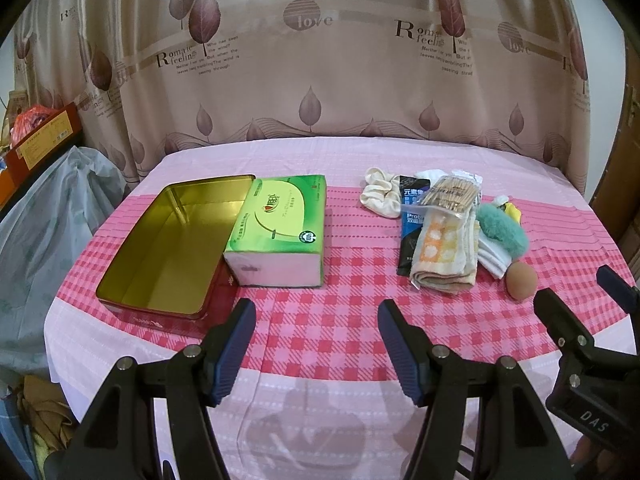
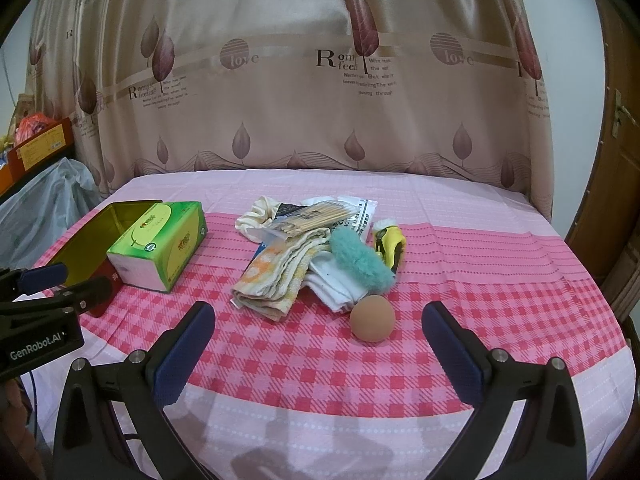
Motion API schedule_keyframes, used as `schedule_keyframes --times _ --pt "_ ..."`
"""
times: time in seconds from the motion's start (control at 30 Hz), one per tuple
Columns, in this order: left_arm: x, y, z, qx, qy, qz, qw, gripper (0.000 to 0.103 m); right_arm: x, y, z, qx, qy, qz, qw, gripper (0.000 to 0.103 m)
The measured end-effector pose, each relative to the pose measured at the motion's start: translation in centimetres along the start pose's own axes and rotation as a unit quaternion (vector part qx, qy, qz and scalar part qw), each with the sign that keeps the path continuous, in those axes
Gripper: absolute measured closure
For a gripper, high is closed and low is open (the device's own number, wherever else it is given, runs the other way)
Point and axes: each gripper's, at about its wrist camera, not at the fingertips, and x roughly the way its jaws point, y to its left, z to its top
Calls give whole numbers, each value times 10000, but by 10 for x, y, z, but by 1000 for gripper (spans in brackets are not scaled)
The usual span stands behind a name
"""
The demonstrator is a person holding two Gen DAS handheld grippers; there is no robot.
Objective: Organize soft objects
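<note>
Nothing looked sorted yet: the tin (image 1: 160,248) sat empty toward the table's left edge, the soft pile (image 2: 304,264) lay mid-table, and left gripper (image 1: 316,344) and right gripper (image 2: 316,348) hung apart, holding nothing

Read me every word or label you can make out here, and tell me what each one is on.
"love": curtain
"Romantic feelings": curtain; the lines beneath it are too blurred to trust
"GenRobot.AI": left gripper
"DAS": right gripper
"Prote", cut off: black packet; its Chinese print is too small
Tissue box: print too small
Tin: print too blurred
</note>
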Motion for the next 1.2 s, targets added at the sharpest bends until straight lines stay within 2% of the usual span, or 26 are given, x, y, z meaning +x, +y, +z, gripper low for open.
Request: schedule_keyframes --times 0.33,0.43,1.13,1.2 --pt "2 0 -1 3 25 5 10000 38 0 0 0 7 3 16 10000 2" --pt "4 0 -1 -12 51 1 10000 38 0 0 0 4 0 22 10000 7" --pt "8 1 -2 -6 96 40 9999 38 2 0 0 9 45 48 10000 8" --pt "9 1 -2 -11 93 44 9999 38 3 0 -2 11 55 56 10000 11"
